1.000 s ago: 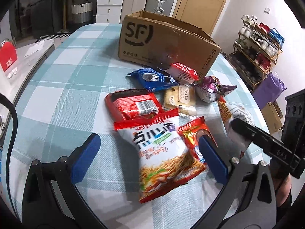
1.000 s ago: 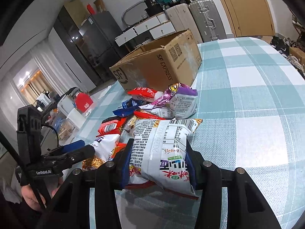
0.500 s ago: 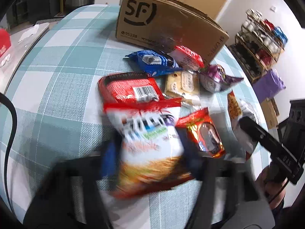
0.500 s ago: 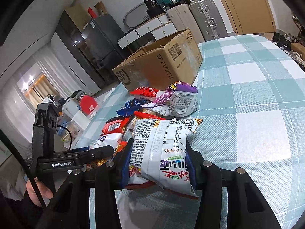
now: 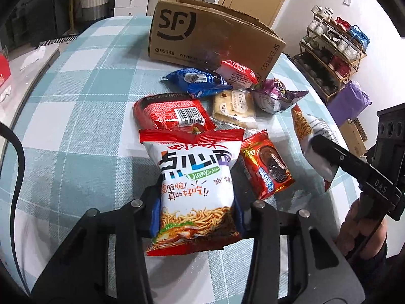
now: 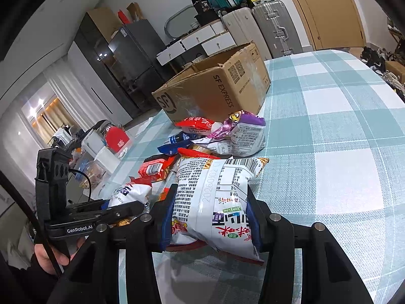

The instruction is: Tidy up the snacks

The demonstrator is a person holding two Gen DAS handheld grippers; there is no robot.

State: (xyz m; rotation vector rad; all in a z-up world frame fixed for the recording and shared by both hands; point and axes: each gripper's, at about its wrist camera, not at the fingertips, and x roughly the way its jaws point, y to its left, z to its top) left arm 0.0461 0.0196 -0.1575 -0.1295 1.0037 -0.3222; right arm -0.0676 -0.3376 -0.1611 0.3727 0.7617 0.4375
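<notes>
My left gripper (image 5: 197, 207) is shut on a white and red noodle-snack bag (image 5: 195, 177), face up, at the near end of the snack pile. My right gripper (image 6: 210, 217) is shut on a second noodle-snack bag (image 6: 217, 197), back side up with its barcode showing; this bag also shows in the left wrist view (image 5: 314, 141) at the right. An open brown SF cardboard box (image 5: 210, 33) stands behind the pile on the checked tablecloth and also shows in the right wrist view (image 6: 215, 88).
Loose packs lie between the grippers and the box: a red pack (image 5: 172, 112), a blue pack (image 5: 197, 82), a cracker pack (image 5: 234, 106), a purple pack (image 5: 276, 96), a small red chocolate pack (image 5: 265, 164). The table edge (image 5: 15, 116) curves at the left.
My left gripper moved forward over the white and red bag and closed on it. My right gripper kept hold of its bag and barely moved.
</notes>
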